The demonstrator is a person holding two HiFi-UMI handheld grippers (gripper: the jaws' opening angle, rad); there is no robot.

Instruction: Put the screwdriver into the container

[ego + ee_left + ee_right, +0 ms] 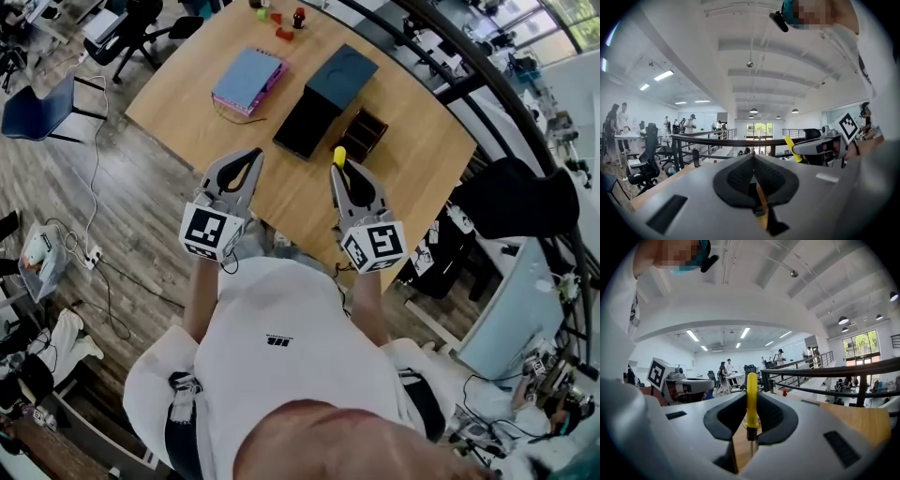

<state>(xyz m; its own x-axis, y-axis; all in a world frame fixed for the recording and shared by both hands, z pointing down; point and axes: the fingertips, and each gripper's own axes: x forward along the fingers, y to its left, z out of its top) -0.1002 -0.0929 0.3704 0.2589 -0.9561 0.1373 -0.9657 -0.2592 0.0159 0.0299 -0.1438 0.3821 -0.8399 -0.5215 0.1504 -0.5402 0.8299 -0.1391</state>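
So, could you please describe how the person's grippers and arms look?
The left gripper and right gripper match: pale grey shells, black-lined jaws tapering to a point, and a white cube with black square markers at the back. The person wears a white short-sleeved T-shirt with small black print.

The right tool (pixel 343 172) hides most of the screwdriver (pixel 339 155) in the head view; only its yellow handle tip shows.

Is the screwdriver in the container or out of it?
Out. The screwdriver is clamped by its yellow handle in the right gripper, held short of the brown divided box on the table.
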